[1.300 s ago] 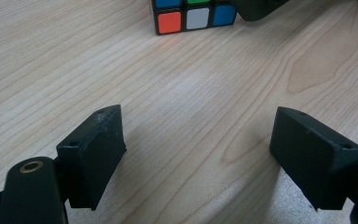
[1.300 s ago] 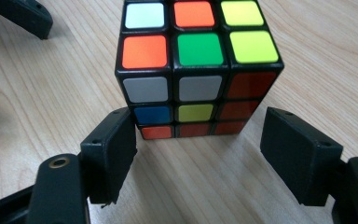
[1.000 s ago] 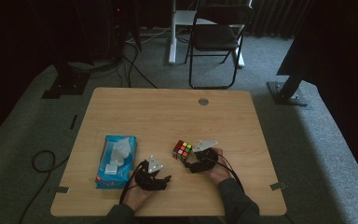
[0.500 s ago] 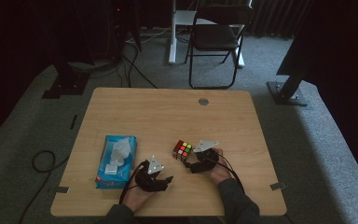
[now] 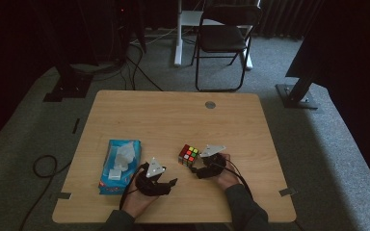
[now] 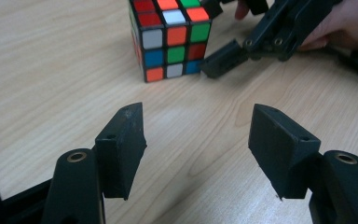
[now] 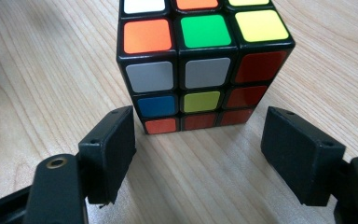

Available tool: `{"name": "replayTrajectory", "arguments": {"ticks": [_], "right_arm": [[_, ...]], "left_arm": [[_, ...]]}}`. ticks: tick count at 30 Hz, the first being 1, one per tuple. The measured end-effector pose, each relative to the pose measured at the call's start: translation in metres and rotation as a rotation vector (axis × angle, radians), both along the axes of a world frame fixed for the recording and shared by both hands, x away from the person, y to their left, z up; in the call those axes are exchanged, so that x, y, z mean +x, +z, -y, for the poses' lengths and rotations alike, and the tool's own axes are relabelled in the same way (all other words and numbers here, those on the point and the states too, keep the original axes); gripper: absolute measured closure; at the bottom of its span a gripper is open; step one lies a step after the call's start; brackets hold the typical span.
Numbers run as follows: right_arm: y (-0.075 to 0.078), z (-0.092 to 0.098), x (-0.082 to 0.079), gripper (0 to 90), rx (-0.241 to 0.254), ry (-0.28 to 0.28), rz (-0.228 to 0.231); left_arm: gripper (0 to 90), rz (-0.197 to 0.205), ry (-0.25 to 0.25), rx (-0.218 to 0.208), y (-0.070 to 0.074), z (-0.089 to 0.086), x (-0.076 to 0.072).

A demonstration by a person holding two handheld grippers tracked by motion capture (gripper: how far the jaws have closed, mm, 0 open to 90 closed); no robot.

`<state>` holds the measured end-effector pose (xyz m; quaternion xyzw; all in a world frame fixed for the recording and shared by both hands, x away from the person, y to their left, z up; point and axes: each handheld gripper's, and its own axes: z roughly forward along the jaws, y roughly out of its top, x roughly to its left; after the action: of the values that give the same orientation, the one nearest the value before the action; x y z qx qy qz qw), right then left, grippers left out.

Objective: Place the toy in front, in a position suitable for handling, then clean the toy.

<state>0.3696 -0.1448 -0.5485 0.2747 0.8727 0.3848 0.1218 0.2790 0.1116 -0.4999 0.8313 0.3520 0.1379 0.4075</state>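
Note:
A scrambled Rubik's cube (image 5: 189, 155) (image 6: 168, 42) (image 7: 200, 60) stands on the wooden table (image 5: 173, 120), right of centre near the front. My right gripper (image 5: 197, 167) (image 7: 198, 144) lies low on the table, open, with the cube just beyond its tips and not touching its pads. One of its fingers (image 6: 223, 58) reaches the cube's side in the left gripper view. My left gripper (image 5: 172, 183) (image 6: 198, 135) is open a short way in front of the cube, aimed at it. Its jaws have closed slightly and hold nothing.
A blue tissue pack (image 5: 118, 166) lies left of my left hand. A round grommet (image 5: 210, 104) sits near the table's far edge. Beyond the table stands a black folding chair (image 5: 224, 38). Cables trail off the front edge.
My left gripper has lifted slightly off the table. The right gripper and the cube have stayed put.

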Motion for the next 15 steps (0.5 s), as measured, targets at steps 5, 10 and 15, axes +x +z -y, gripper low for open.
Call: {"name": "replayTrajectory", "arguments": {"ticks": [5,10,15], "right_arm": [[0.0,0.0,0.0,25.8,0.0,0.0,0.0],[0.0,0.0,0.0,25.8,0.0,0.0,0.0],[0.0,0.0,0.0,25.8,0.0,0.0,0.0]], "left_arm": [[36.3,0.012,0.026,0.009,0.006,-0.006,0.0],[35.8,0.034,0.053,-0.002,0.017,-0.015,-0.001],[35.5,0.056,0.082,0.012,0.026,-0.022,-0.002]]}}
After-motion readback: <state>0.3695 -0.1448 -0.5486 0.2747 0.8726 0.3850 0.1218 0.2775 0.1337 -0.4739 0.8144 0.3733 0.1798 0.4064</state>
